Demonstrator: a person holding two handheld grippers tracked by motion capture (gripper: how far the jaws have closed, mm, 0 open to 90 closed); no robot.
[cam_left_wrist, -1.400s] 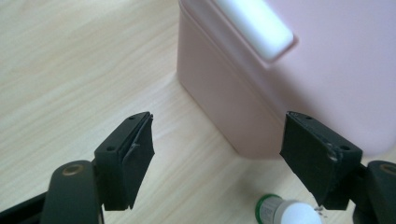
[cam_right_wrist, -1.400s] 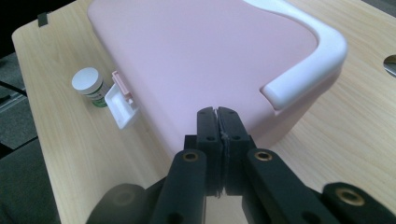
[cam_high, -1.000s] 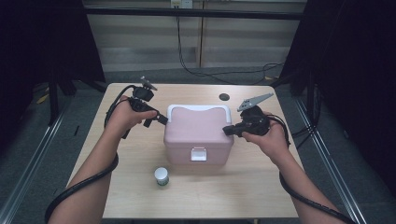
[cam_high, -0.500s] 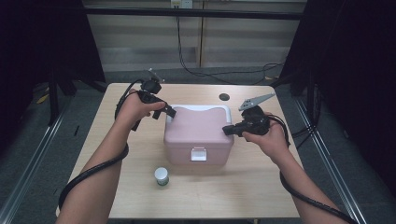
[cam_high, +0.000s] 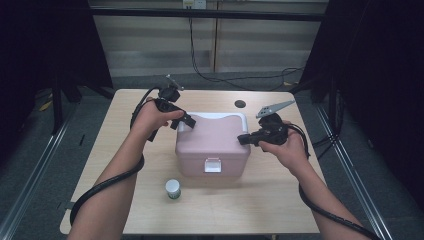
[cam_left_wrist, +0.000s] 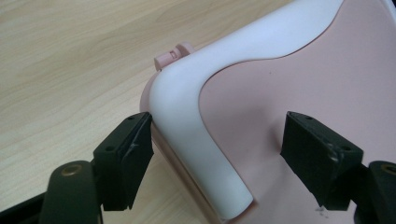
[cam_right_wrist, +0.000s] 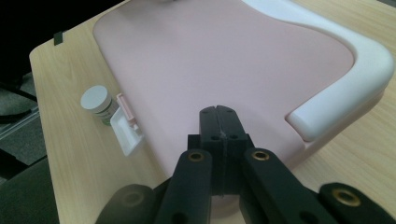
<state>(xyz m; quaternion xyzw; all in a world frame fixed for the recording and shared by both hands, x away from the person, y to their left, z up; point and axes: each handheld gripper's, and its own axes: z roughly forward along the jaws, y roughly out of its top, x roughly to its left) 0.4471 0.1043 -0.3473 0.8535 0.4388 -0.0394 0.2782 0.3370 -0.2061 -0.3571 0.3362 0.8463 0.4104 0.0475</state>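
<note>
The left gripper (cam_high: 187, 121) sits at the far-left corner of the pink plastic box with a white carrying handle (cam_high: 212, 145), jaws spread to either side of the white handle's (cam_left_wrist: 196, 116) left arm; one pad (cam_left_wrist: 135, 149) lies against or just beside the handle, the other stands apart over the lid, so nothing is grasped yet. The right gripper (cam_high: 243, 140), jaws clenched together on nothing, rests its tips on the right edge of the pink lid (cam_right_wrist: 219, 60), apparently steadying the box. The box stands at the middle of the light wooden table (cam_high: 300, 200), lid down, and its white front latch (cam_high: 212, 165) appears fastened; the contents are hidden. A small round jar with a white cap (cam_high: 173, 188) stands near the box's near-left corner, closed and untouched. By this showing the work is at an early stage: the handle is still folded flat, and gripping and raising it remain to be done.
</note>
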